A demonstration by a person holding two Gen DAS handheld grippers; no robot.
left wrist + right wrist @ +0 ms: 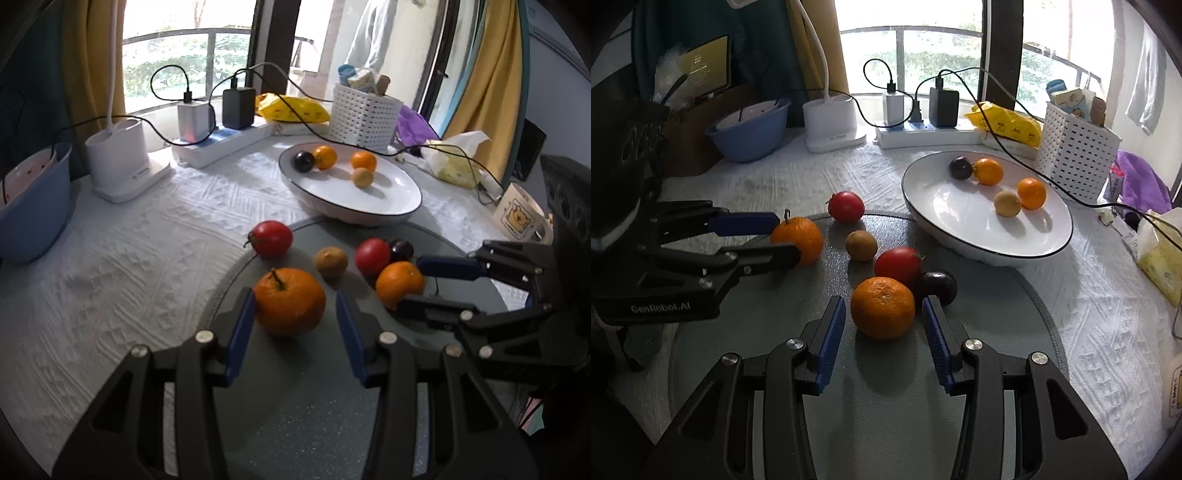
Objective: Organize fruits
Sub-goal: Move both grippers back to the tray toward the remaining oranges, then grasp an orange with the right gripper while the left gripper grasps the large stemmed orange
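A: Left wrist view: which fruit sits between the fingers of the left claw [295,317]?

B: A stemmed orange [290,301], resting on the round grey mat [295,406]. The claw is spread wide around it; the left blue pad lies against or just beside the fruit, the right pad stands apart from it. Nothing is gripped.

A: And the right claw [882,325], right wrist view?

B: Equally wide open, with a second orange [882,307] between its pads and a gap on both sides. That orange also rests on the mat, near a red tomato [898,264] and just beside a dark plum [938,286] behind it.

A: What else lies on the mat?

B: A brownish kiwi-like fruit [861,245] near the middle, and another red tomato [846,206] at the far edge.

A: Where are the sorted fruits?

B: In the white plate [960,221] with a dark rim, beyond the mat on the cloth-covered worktop [812,177]: two small oranges, one dark plum and one yellowish-brown fruit.

A: Background items?

B: A blue bowl [750,133], a white perforated basket [1075,155], and a power strip [923,134] carrying chargers, at the window side.
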